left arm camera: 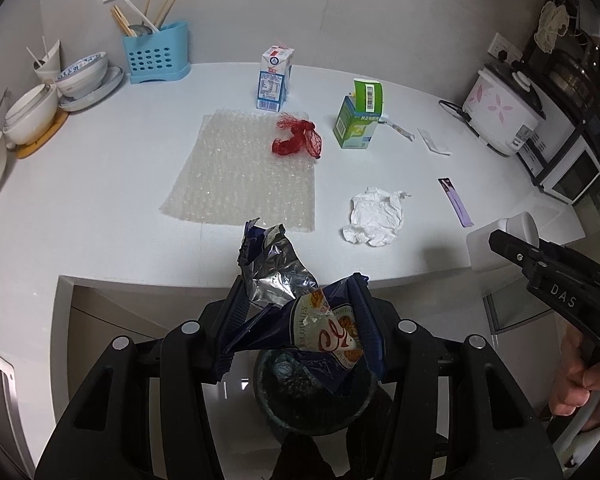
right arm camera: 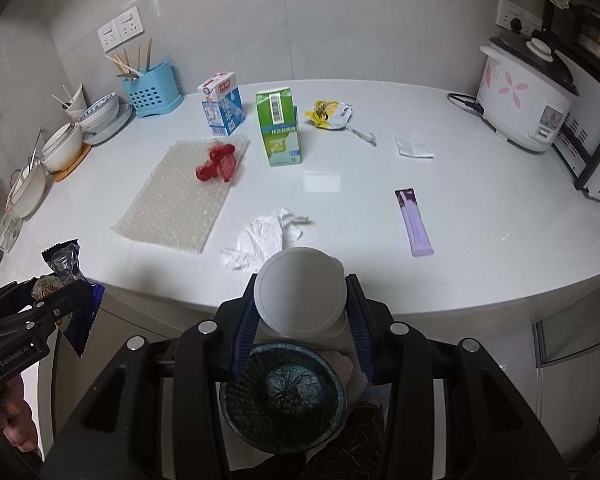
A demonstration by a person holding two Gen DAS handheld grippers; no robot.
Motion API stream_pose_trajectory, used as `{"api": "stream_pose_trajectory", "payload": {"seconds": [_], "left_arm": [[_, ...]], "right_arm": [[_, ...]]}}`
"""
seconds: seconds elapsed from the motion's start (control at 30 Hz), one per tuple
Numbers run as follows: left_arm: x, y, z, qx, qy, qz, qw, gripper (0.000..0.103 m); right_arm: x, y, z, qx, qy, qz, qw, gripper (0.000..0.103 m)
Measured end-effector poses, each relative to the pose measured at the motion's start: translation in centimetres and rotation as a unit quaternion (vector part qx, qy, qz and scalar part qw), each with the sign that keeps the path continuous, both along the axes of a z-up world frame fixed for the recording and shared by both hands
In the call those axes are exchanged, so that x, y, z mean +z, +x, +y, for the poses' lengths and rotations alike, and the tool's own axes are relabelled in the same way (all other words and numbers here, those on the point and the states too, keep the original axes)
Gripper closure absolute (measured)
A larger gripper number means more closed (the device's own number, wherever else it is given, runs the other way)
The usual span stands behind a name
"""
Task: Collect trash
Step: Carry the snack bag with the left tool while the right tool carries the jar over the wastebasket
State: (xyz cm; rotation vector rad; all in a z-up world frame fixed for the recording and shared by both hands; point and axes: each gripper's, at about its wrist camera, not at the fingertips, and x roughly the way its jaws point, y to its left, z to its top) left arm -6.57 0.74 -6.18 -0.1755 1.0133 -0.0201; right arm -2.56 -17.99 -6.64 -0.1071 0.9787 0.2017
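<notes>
Jaws of the left gripper (left arm camera: 300, 316) are clamped on a crumpled blue snack wrapper (left arm camera: 296, 300), and those of the right gripper (right arm camera: 300, 312) pinch a white lidded container (right arm camera: 300, 292). Both loads hang off the desk's (right arm camera: 500, 240) front edge, directly above the dark mesh trash bin (right arm camera: 282, 400), which fills the lower centre of each wrist view. Release looks like the step in hand: the bin lies straight below both pairs of jaws, the container more squarely centred over it. A tissue (right arm camera: 268, 236), purple sachet (right arm camera: 414, 224) and cartons remain on the desk.
</notes>
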Motion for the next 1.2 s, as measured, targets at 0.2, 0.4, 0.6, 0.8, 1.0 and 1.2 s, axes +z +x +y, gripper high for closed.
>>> {"api": "stream_pose_trajectory", "payload": {"seconds": [0.2, 0.4, 0.6, 0.8, 1.0, 1.2], "left_arm": [[-1.3, -1.4, -0.4, -0.006, 0.005, 0.006, 1.0000, 0.053], [-3.8, -2.2, -0.8, -0.011, 0.005, 0.023, 0.9997, 0.053], [-6.0, -2.7, -1.1, -0.013, 0.004, 0.033, 0.9993, 0.053], [-8.5, -2.9, -1.4, -0.011, 0.005, 0.037, 0.9992, 0.053], [-10.9, -3.2, -1.9, -0.015, 0.003, 0.046, 0.9988, 0.053], [-13.7, -3.2, -2.1, -0.012, 0.009, 0.068, 0.9976, 0.053]], "right_arm": [[-1.2, -1.6, 0.0, 0.009, -0.009, 0.008, 1.000, 0.063], [-3.1, -2.7, 0.0, 0.009, -0.015, 0.025, 1.000, 0.063], [-5.3, -3.8, -0.1, 0.012, -0.018, 0.044, 0.999, 0.063], [-7.4, -4.3, 0.0, 0.017, -0.026, 0.065, 0.997, 0.063], [-9.0, -4.6, 0.1, 0.024, -0.026, 0.072, 0.997, 0.063], [-11.3, -4.7, 0.4, 0.034, -0.021, 0.081, 0.996, 0.063]]}}
